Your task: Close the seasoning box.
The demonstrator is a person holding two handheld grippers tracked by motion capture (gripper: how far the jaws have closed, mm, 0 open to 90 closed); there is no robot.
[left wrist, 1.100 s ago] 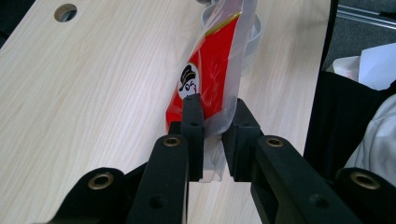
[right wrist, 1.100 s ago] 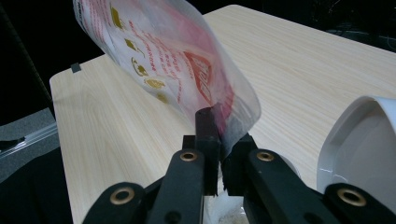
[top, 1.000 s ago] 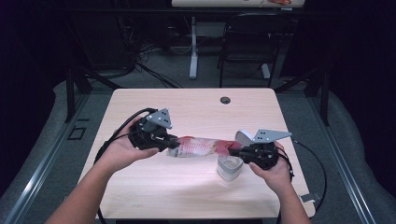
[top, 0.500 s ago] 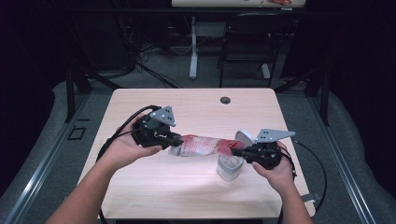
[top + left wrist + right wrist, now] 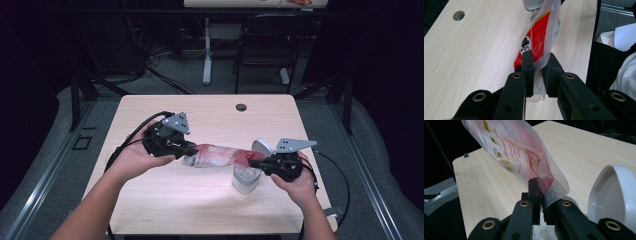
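You have the one red-and-clear pouch (image 5: 222, 155) stretched between your two claws, held in the air above the counter (image 5: 150, 200), its right end over the open white container (image 5: 246, 179). Your left claw (image 5: 186, 150) is clenched on one end of the pouch; in the left gripper view the film (image 5: 537, 42) sits pinched between its pads. Your right claw (image 5: 260, 162) grips the other end, though its jaws have just been easing open a little with the film still between them. I judge you are at the emptying or tearing stage. Next, keep the mouth above the container and tip steadily. Count: one pouch, one container with its hinged lid (image 5: 262, 147) up, two claws.
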